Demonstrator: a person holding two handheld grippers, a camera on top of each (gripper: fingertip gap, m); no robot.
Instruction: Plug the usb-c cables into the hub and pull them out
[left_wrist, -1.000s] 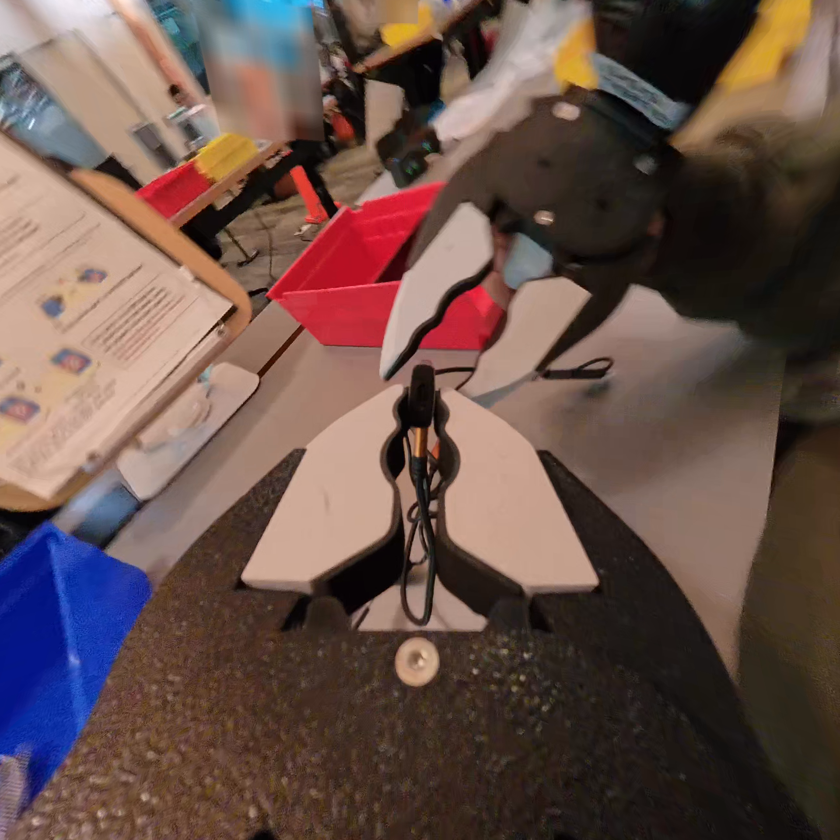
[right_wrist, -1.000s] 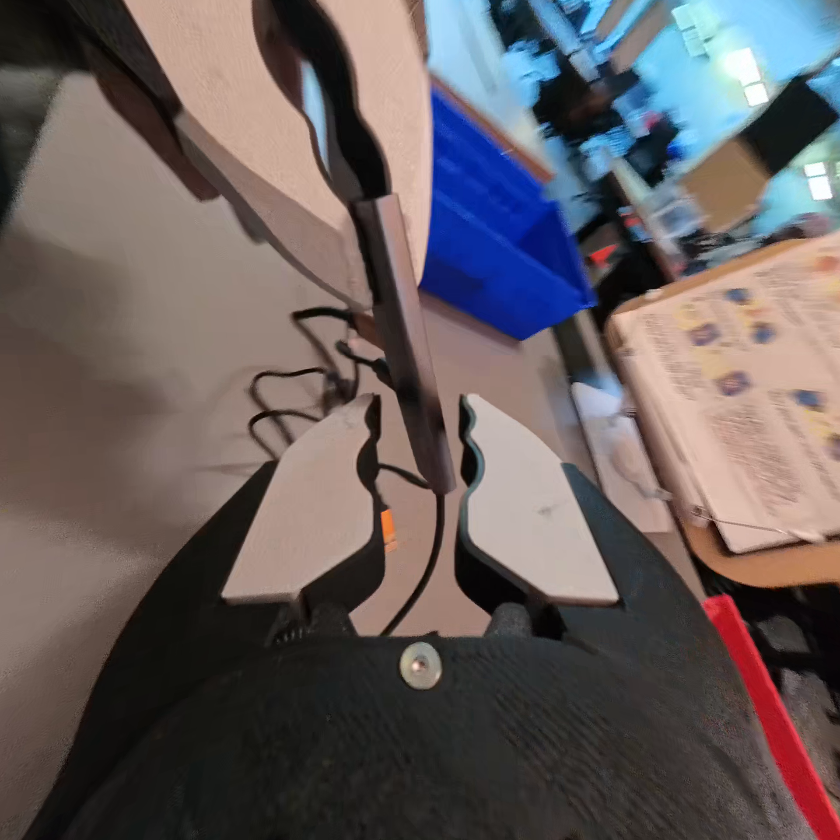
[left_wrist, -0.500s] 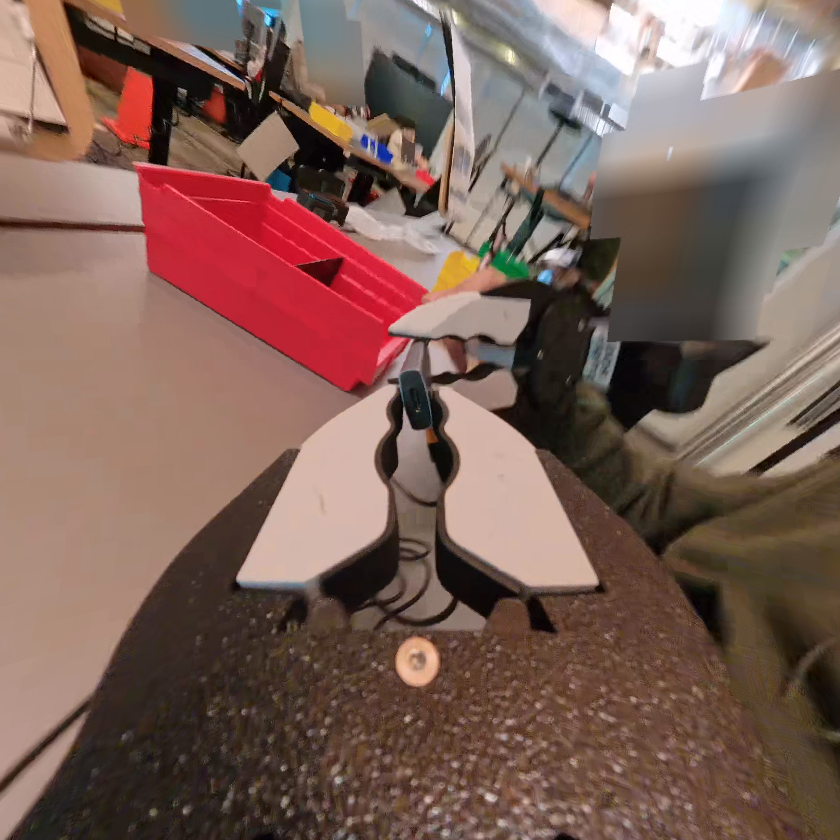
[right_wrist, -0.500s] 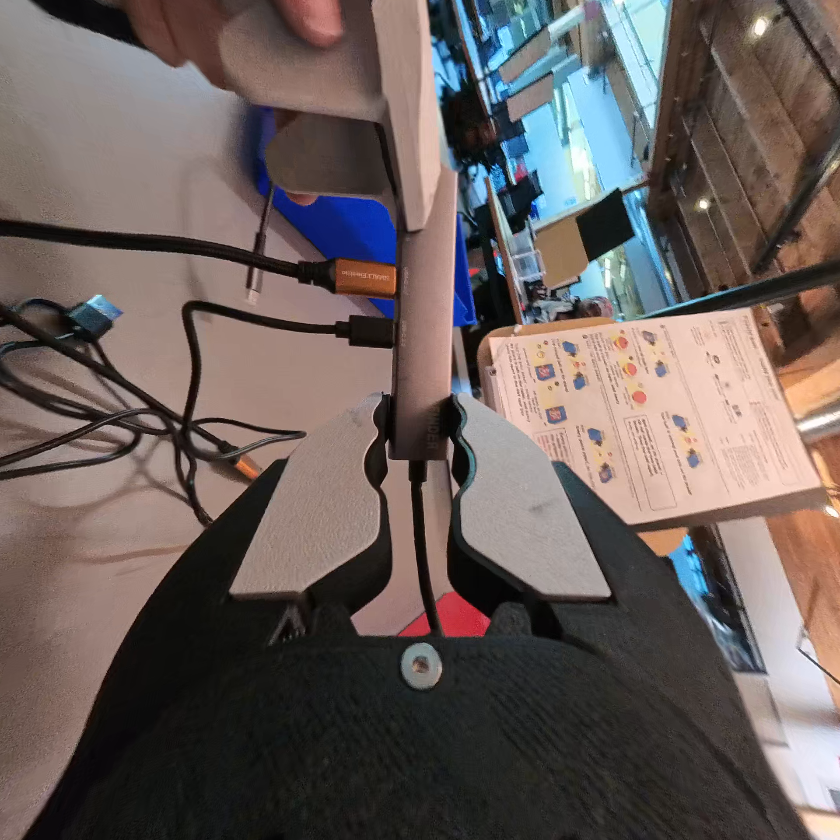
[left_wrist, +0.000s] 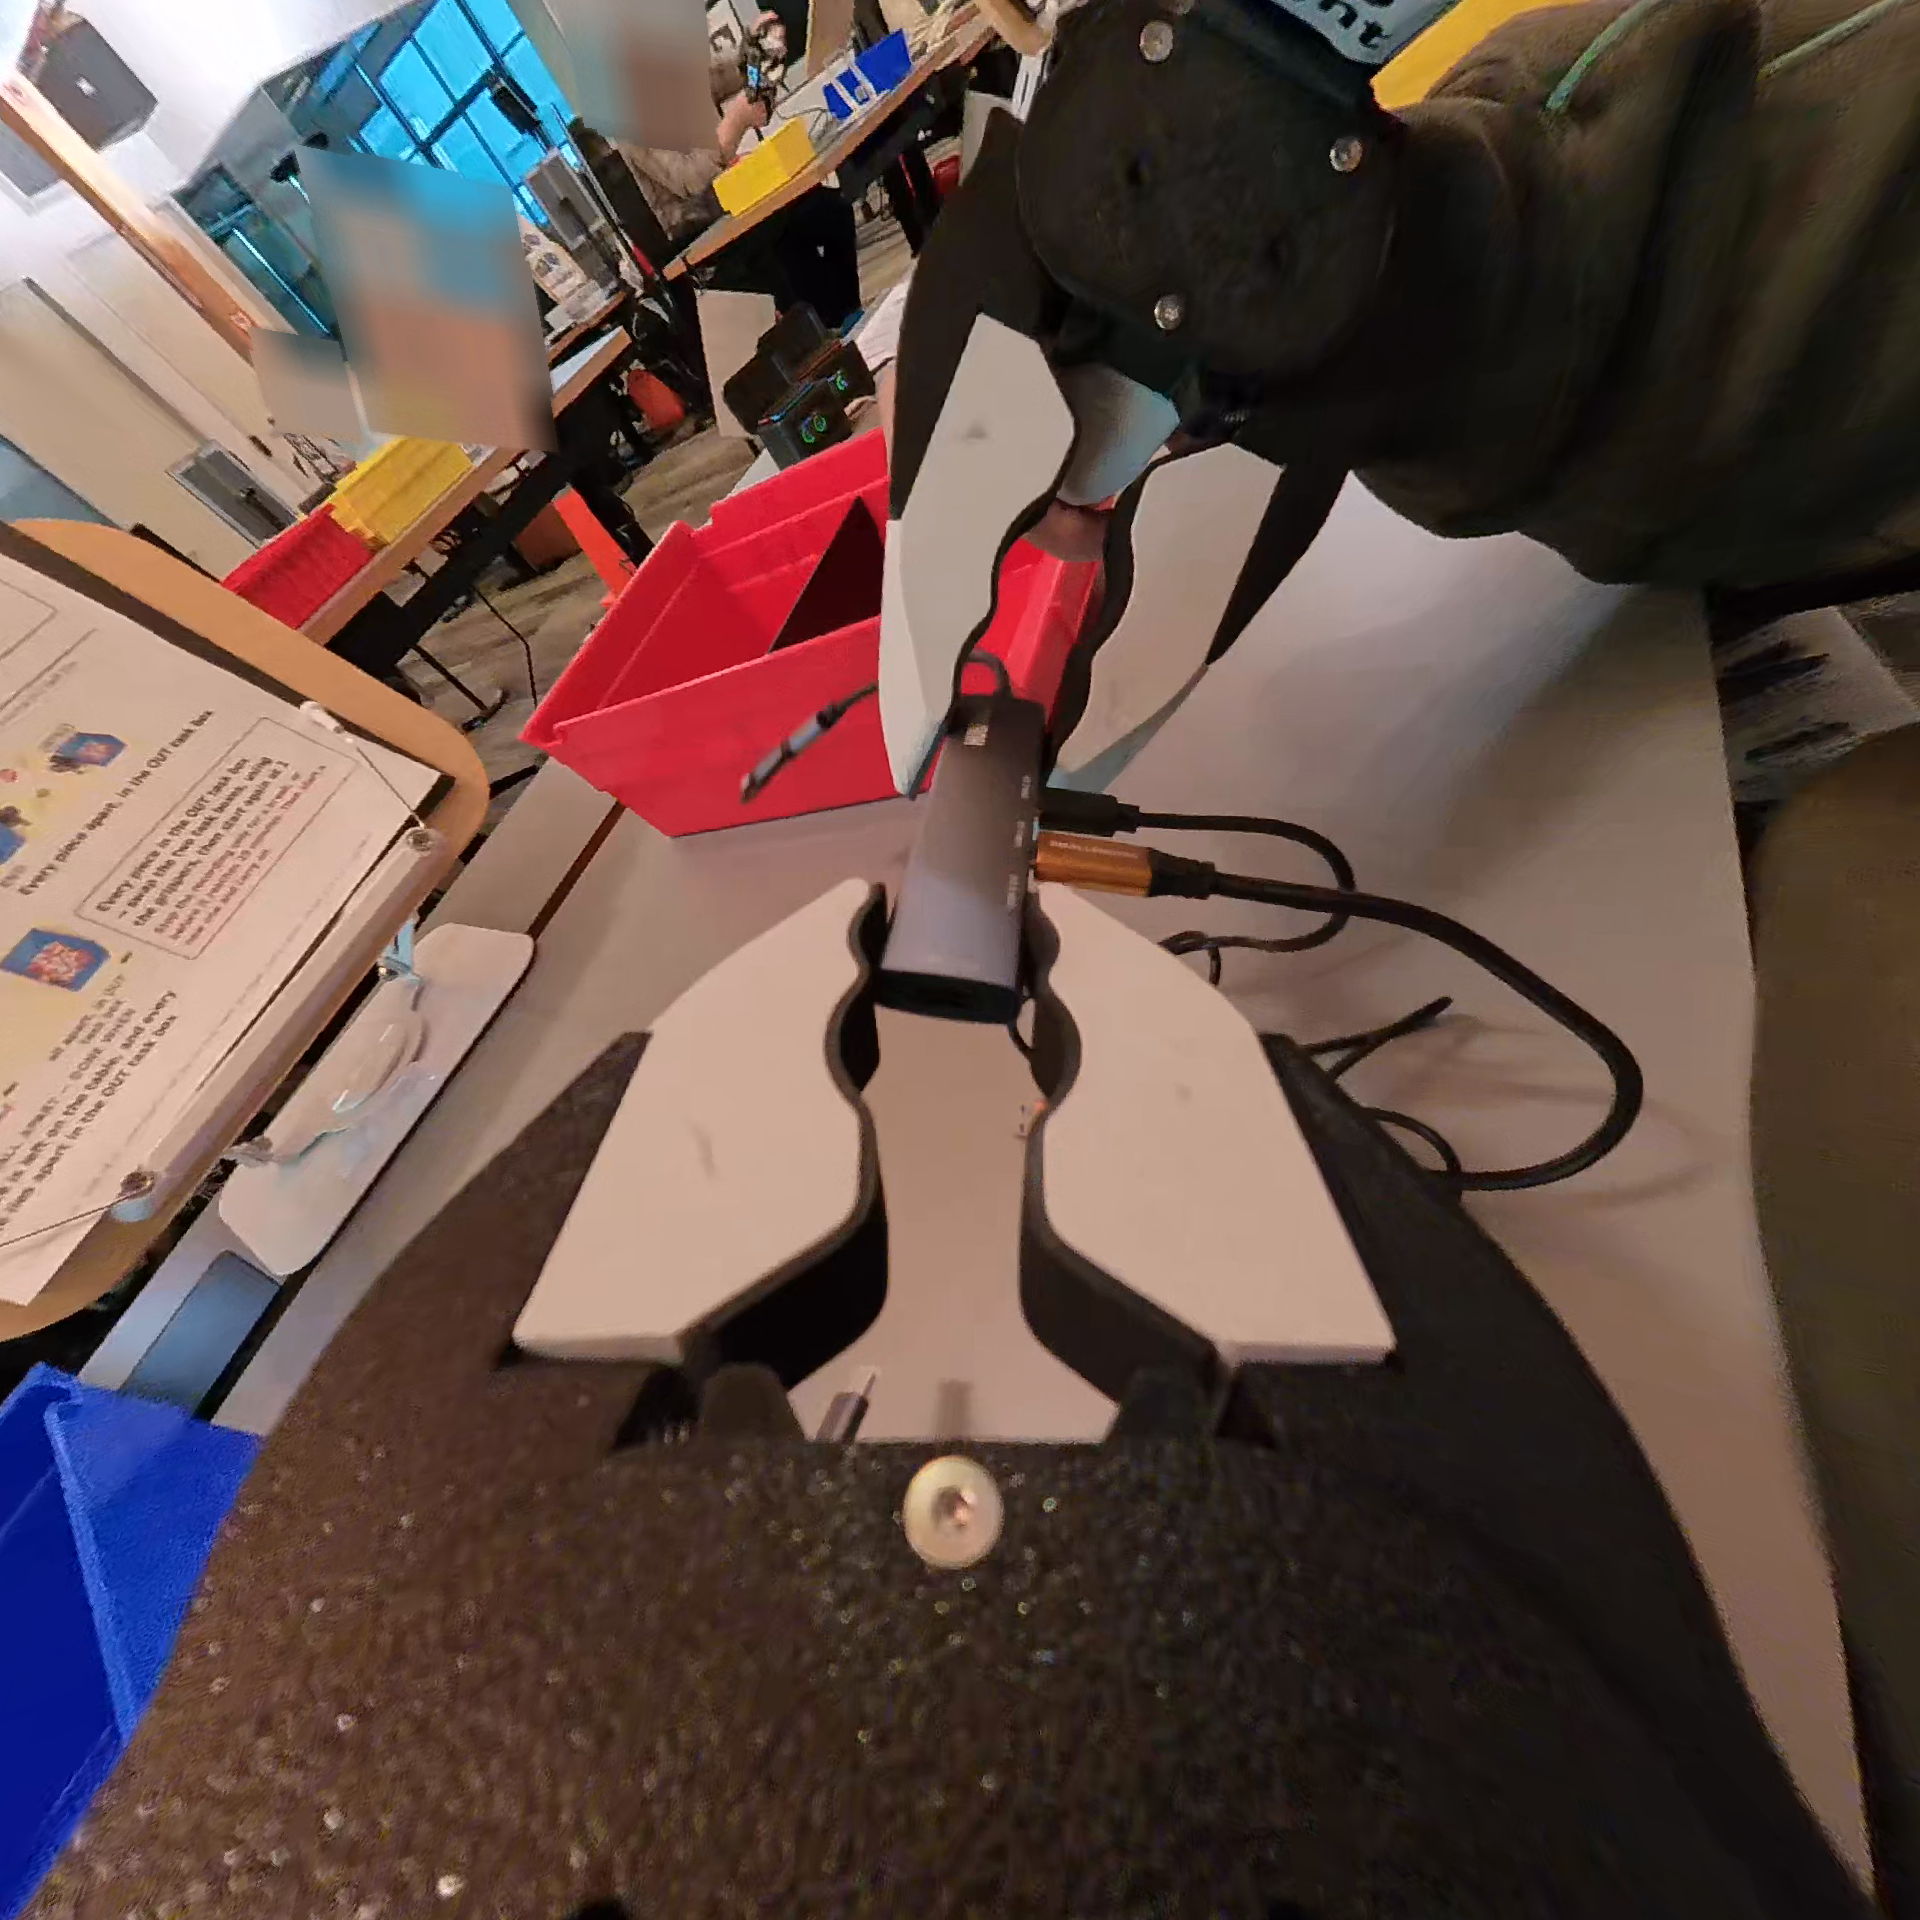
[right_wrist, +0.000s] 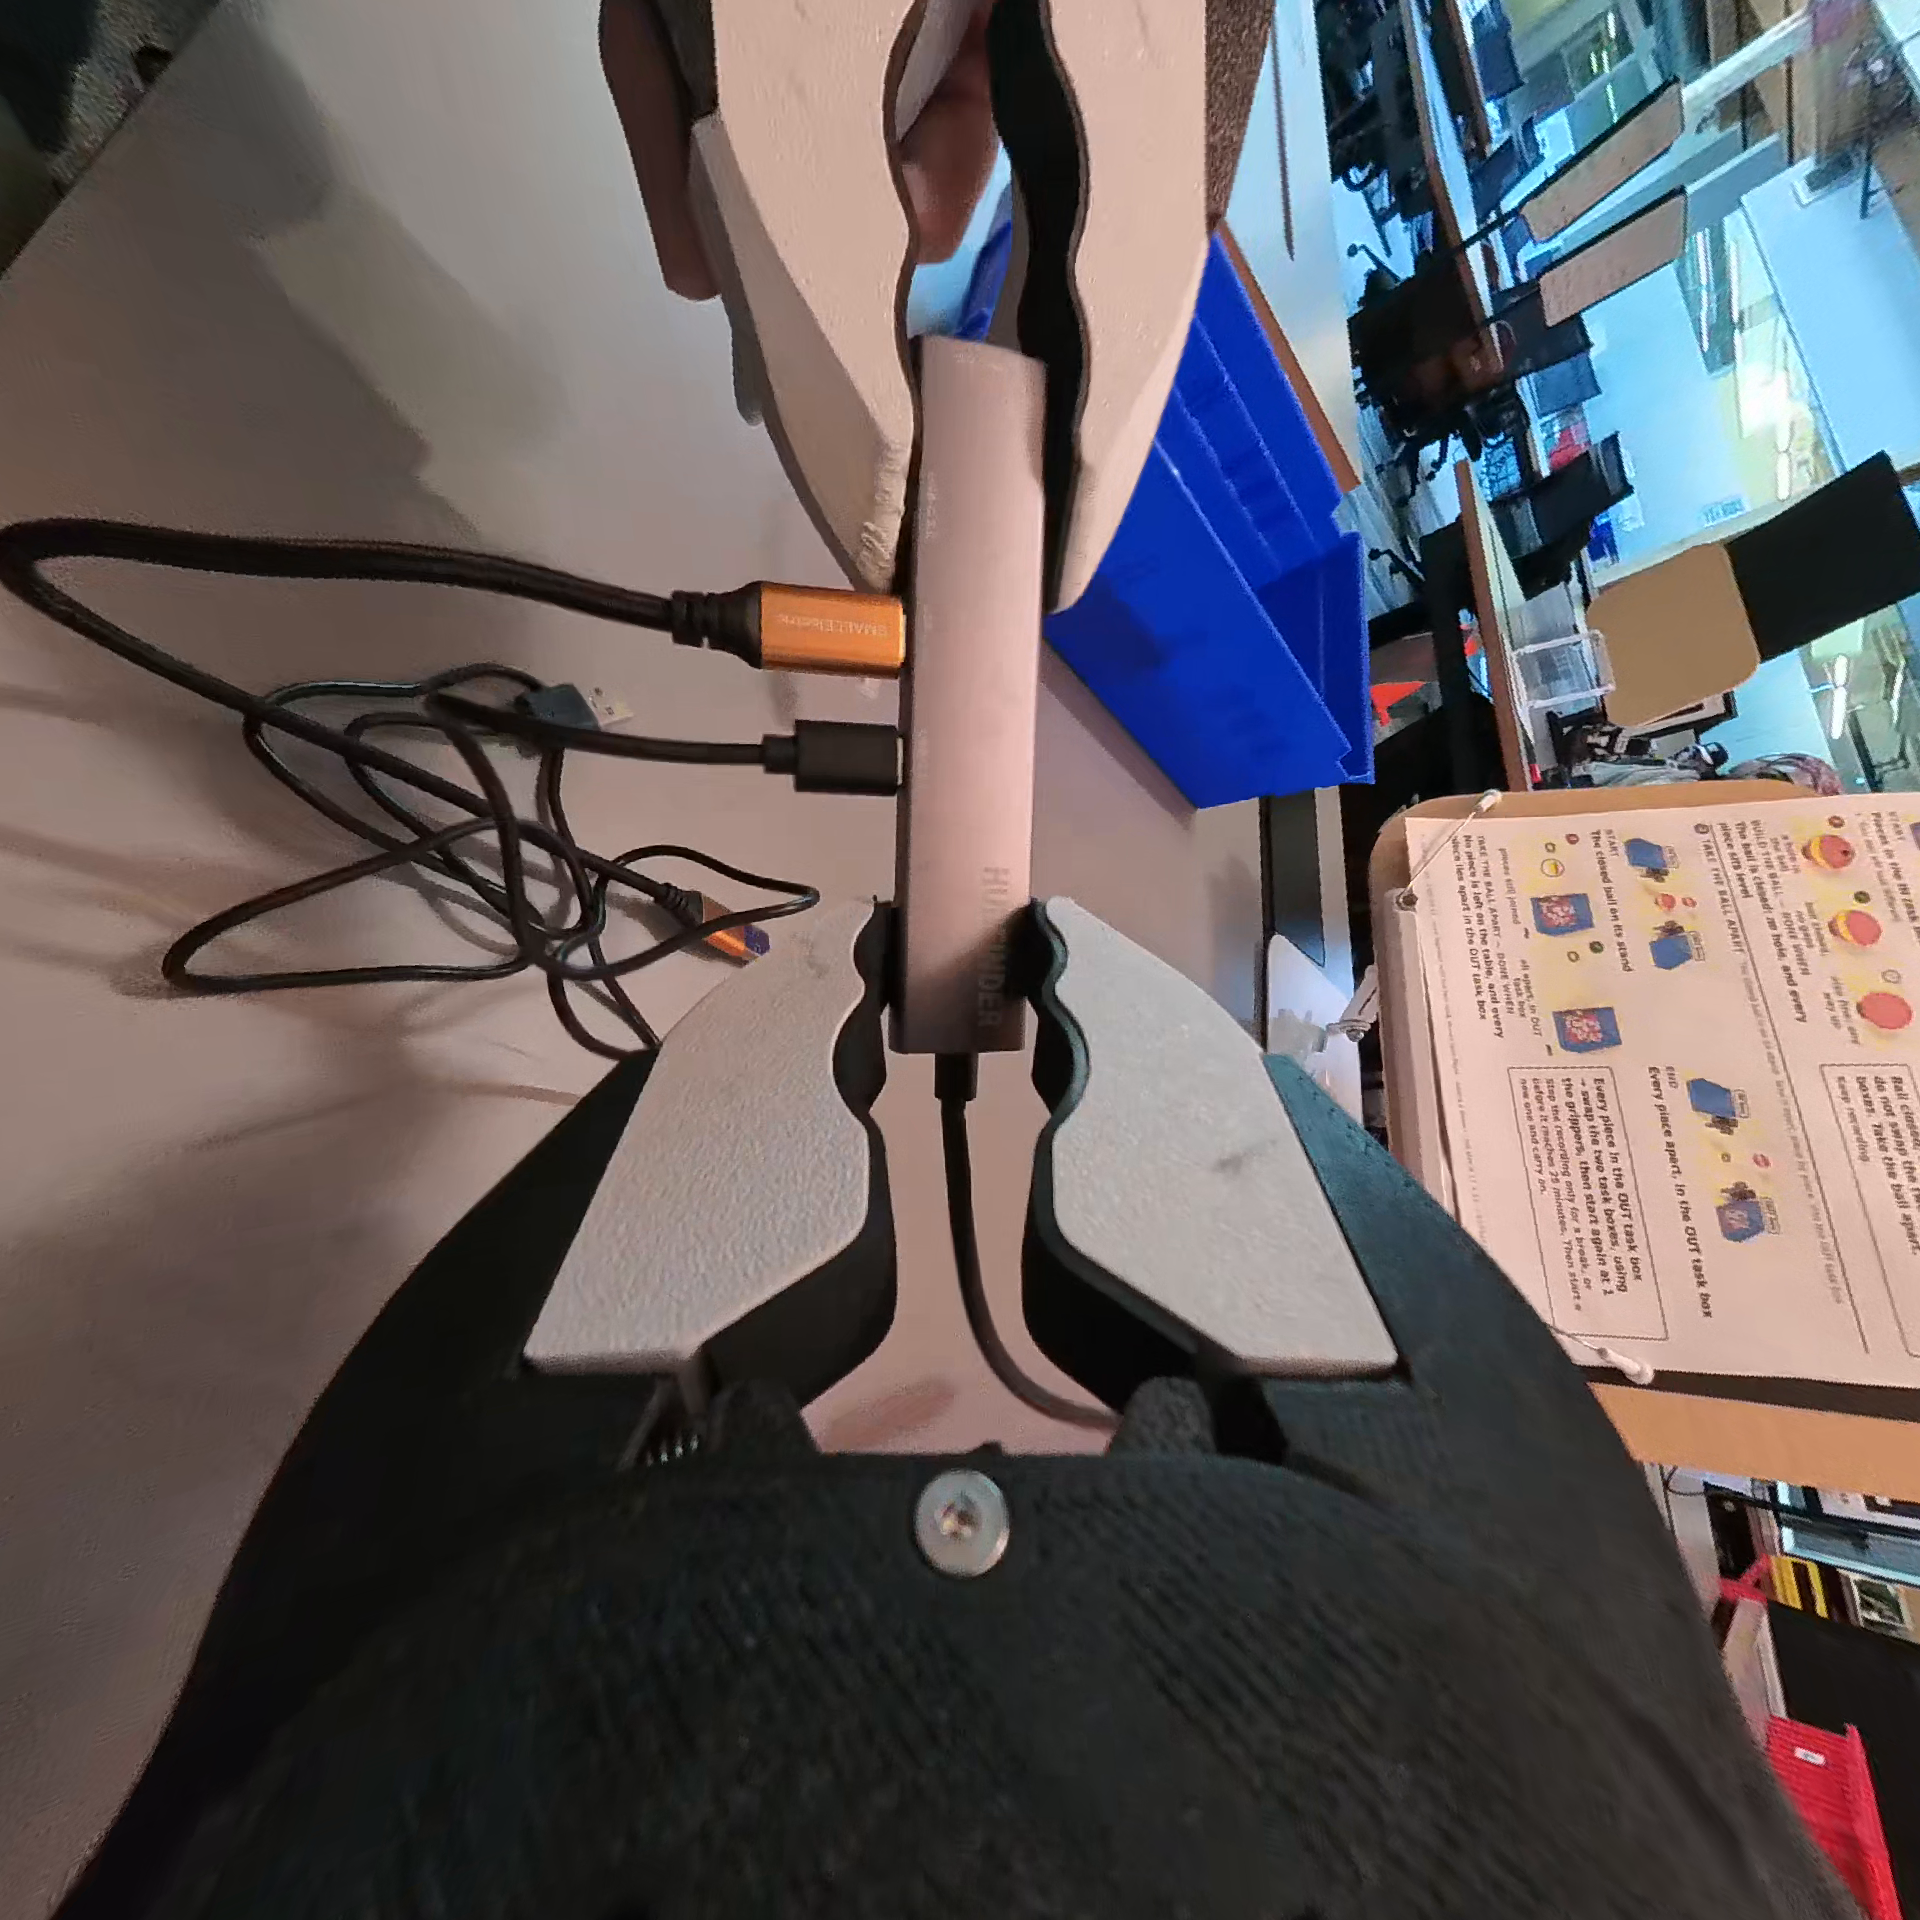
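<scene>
The grey hub (right_wrist: 966, 727) is held off the table (right_wrist: 312, 312) between the two tools, one at each end. The right gripper (right_wrist: 961, 982) is clenched on the end where the hub's own black lead (right_wrist: 961, 1226) comes out and runs back between its fingers. The left gripper (left_wrist: 951, 961) is closed on the opposite end, its grey fingers (left_wrist: 727, 1122) pressed to both narrow sides. Two plugs sit in the hub's side ports: a black USB-C plug (right_wrist: 836, 756) nearer the right gripper and an orange-collared plug (right_wrist: 826, 629) on a thick braided cable (right_wrist: 312, 566) just beyond it. Their cords drop to the table and tangle in a loose heap (right_wrist: 447, 852), where a spare orange-tipped connector (right_wrist: 727, 935) lies free. Behind the hub stands a red bin (left_wrist: 727, 665), a blue bin (right_wrist: 1247, 582) sits at the table's far edge, and a clipboard with an instruction sheet (right_wrist: 1662, 1091) stands off to the side.
</scene>
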